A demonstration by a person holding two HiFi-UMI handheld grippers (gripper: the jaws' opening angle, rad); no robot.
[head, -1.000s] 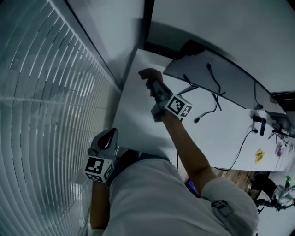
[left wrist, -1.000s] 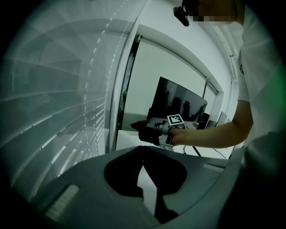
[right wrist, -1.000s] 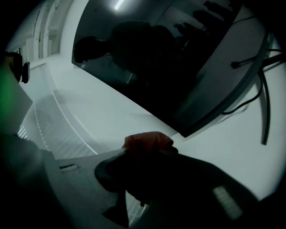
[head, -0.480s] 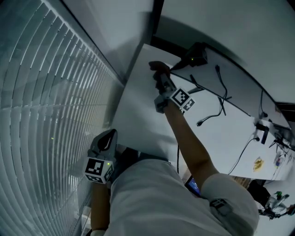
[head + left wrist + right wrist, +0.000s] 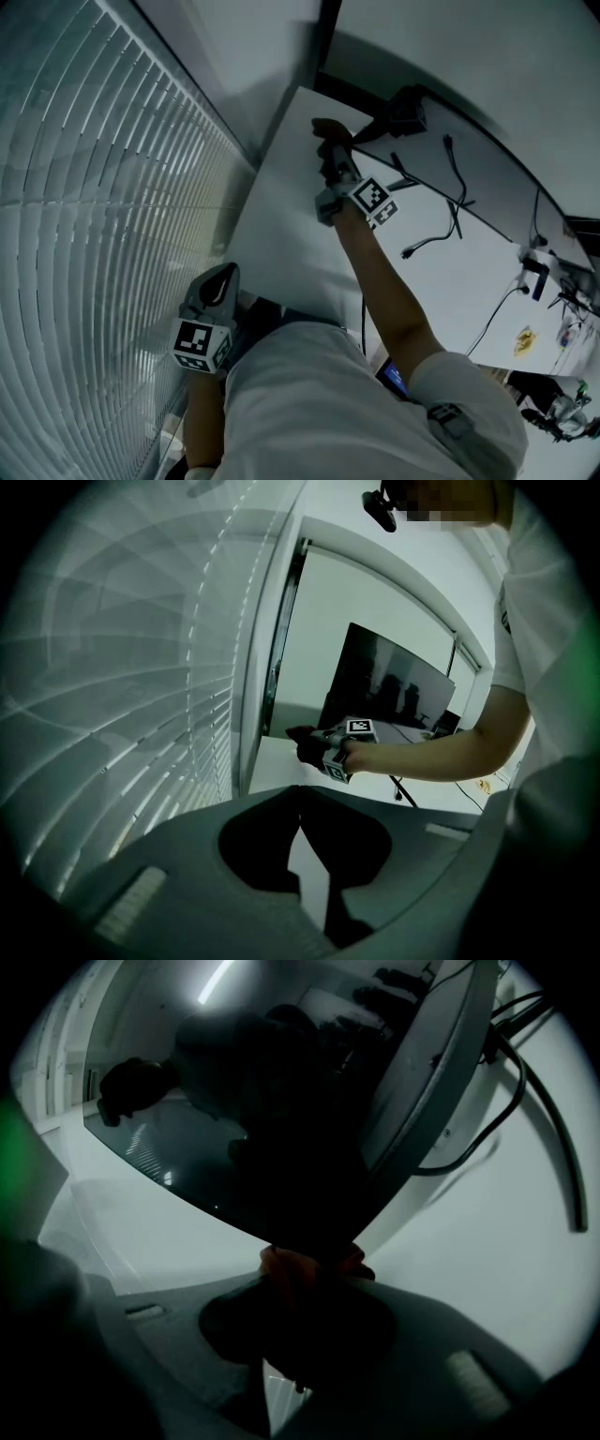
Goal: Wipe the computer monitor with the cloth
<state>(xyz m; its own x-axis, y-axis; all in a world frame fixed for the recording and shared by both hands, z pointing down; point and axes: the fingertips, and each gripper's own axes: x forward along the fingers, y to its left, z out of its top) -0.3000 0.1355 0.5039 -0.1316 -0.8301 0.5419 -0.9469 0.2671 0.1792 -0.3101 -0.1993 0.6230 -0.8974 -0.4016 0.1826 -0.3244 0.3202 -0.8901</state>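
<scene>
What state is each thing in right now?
monitor: upright, screen dark.
cloth: clamped, at the monitor's lower edge.
right gripper: shut on cloth.
left gripper: shut, empty, held back from the monitor.
blinds: lowered.

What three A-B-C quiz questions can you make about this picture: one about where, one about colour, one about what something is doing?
1. Where is the cloth? A on the floor; B against the monitor's bottom edge; C on a chair.
2. What colour is the cloth? A orange; B blue; C white.
3. How is the right gripper? A wide open, empty; B shut on the cloth; C holding a cable.
Answers: B, the right gripper view shows it pressed under the dark screen; A, orange folds show at the jaws; B, the jaws pinch the cloth.
</scene>
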